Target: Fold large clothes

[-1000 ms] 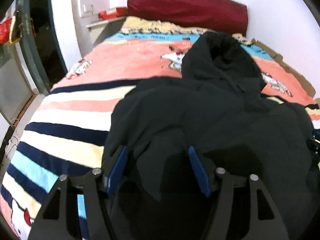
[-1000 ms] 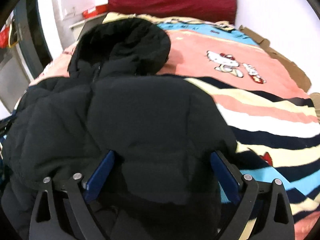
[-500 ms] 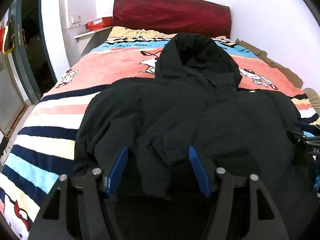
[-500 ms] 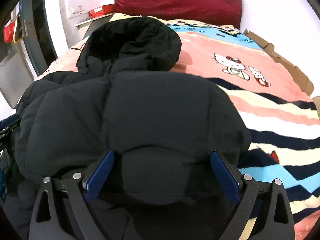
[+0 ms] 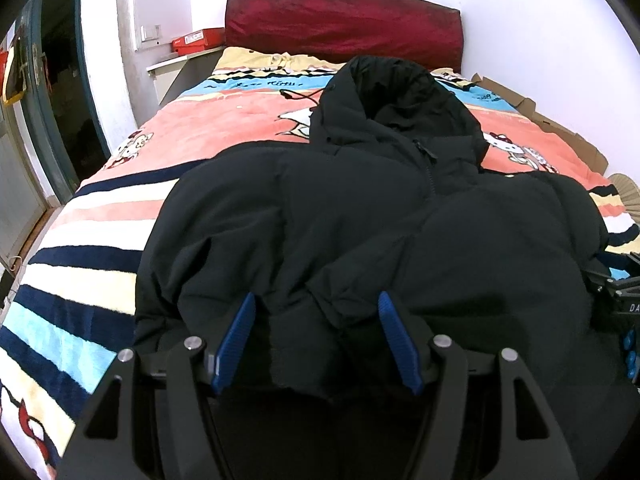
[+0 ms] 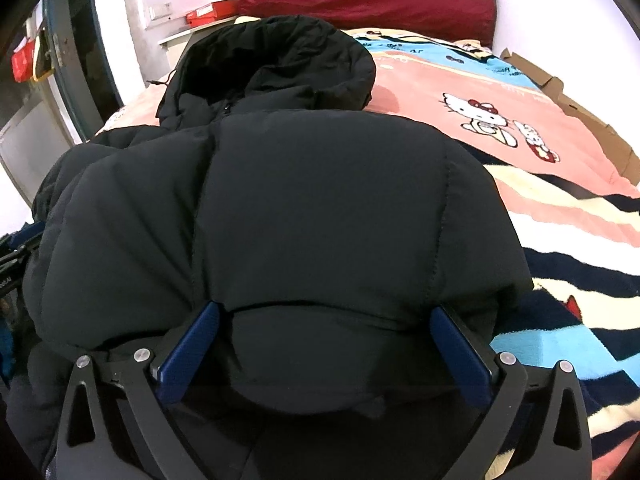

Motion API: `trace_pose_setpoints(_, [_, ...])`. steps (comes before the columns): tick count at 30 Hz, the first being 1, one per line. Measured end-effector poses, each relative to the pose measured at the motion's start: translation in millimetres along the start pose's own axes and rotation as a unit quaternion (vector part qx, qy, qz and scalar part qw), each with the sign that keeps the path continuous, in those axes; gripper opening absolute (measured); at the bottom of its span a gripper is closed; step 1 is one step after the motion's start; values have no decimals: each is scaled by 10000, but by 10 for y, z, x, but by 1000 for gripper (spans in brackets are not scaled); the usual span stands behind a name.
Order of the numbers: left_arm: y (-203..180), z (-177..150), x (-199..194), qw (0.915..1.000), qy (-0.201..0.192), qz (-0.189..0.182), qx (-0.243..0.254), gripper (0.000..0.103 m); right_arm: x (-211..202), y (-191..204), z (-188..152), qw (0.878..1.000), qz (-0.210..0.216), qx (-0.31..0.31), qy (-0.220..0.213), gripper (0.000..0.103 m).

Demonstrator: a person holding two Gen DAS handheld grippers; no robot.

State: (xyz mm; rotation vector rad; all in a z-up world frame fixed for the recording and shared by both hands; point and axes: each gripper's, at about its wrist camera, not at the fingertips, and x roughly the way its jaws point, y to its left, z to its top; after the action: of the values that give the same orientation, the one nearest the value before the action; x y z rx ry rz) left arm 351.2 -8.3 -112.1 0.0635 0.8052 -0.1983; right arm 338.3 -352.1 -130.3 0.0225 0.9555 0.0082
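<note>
Jacket [image 5: 360, 220], black & puffy, lies mid-bed on the striped blanket [image 5: 92, 240], hood [image 5: 392, 96] toward the red headboard [image 5: 340, 24]. Left of jacket's zip: left gripper [image 5: 316, 340] straddles a bunched sleeve end, pads apart; can't tell if they pinch. Right of zip: right gripper [image 6: 320, 344] is opening wide, padded hem between the jaws, not pressed. Looks like sleeves are folded in, body fold still left, I'd say. Hem bottom & underside are cut off.

At the bottom of each view, the left tool [image 5: 316, 332] gapes open; the right tool [image 6: 324, 344] is opening wide.
</note>
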Motion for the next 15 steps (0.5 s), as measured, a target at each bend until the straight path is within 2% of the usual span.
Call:
trace_pose_setpoints(6, [50, 14, 6, 10000, 73, -8, 7, 63, -47, -86, 30, 10000, -14, 8, 22, 102])
trace_pose_setpoints(15, [76, 37, 11, 9998, 181, 32, 62, 63, -97, -247, 86, 9997, -250, -42, 40, 102])
